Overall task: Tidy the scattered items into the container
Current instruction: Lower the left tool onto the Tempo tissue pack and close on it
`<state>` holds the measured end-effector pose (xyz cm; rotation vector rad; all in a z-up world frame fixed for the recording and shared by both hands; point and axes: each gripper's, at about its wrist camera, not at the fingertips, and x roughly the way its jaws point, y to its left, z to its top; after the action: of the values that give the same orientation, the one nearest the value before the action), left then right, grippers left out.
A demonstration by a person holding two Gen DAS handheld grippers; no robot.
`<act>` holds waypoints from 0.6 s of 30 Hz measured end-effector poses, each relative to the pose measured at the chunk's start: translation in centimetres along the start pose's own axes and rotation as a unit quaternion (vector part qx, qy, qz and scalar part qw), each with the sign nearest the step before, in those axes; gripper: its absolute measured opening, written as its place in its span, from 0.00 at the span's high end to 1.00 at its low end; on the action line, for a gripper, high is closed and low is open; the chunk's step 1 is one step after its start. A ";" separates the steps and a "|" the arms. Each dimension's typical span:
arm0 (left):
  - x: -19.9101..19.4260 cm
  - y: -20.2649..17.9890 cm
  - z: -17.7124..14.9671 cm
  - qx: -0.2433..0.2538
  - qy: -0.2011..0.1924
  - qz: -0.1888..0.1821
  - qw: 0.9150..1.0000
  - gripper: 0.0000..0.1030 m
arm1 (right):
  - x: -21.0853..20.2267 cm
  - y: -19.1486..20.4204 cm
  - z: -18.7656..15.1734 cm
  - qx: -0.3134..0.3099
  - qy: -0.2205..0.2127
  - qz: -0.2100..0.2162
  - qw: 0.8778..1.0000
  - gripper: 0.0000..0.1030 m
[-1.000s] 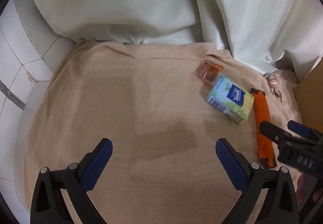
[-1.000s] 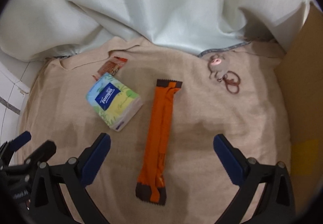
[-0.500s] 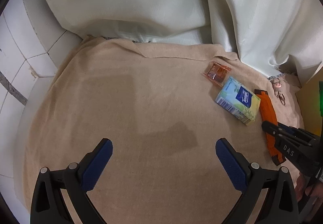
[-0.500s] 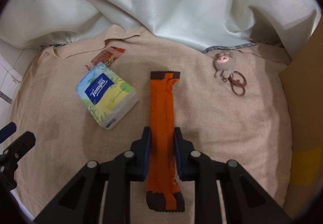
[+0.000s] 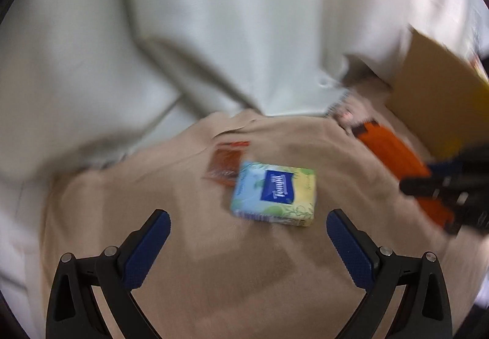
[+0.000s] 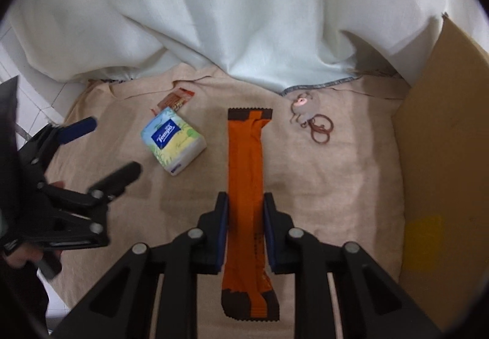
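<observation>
- Our right gripper (image 6: 246, 210) is pinched on the orange wrapper bar (image 6: 246, 174), which lies lengthwise on the beige towel (image 6: 336, 186).
- Our left gripper (image 5: 247, 235) is spread wide, empty, near the tissue pack (image 5: 275, 193).
- Small reddish sachet (image 6: 174, 100) touching the pack's far edge.
- Keyring (image 6: 311, 119) lies between bar and cardboard box (image 6: 443, 155).

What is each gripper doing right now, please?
Left gripper: open, holding nothing, aimed at the blue-and-yellow tissue pack.
Right gripper: closed on the long orange snack wrapper lying on the beige cloth.
</observation>
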<state>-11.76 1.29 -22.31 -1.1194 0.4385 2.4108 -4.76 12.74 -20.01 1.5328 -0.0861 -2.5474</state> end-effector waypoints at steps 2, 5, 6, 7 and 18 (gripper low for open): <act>0.9 -0.6 0.1 0.025 0.009 -0.001 1.000 0.00 | -0.4 -0.2 -0.2 0.004 -0.001 0.006 1.000 0.76; 1.8 -1.0 0.5 0.036 0.004 0.001 0.999 0.00 | -0.7 -0.4 -0.4 0.008 -0.003 0.010 1.000 0.76; 2.0 -0.9 0.7 0.032 0.002 -0.001 1.000 0.00 | -0.8 -0.6 -0.4 0.009 -0.002 0.011 1.000 0.76; 2.2 -0.8 0.9 0.027 -0.002 -0.007 1.000 0.00 | -0.8 -0.7 -0.5 0.010 -0.003 0.011 1.000 0.76; 5.4 -0.9 0.8 0.008 0.029 0.005 1.000 0.00 | -1.3 -0.8 -0.3 0.005 -0.009 0.017 1.000 0.76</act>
<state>-14.92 3.83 -26.14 -1.1858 0.4817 2.3836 -4.01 13.78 -19.16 1.4989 -0.1258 -2.5389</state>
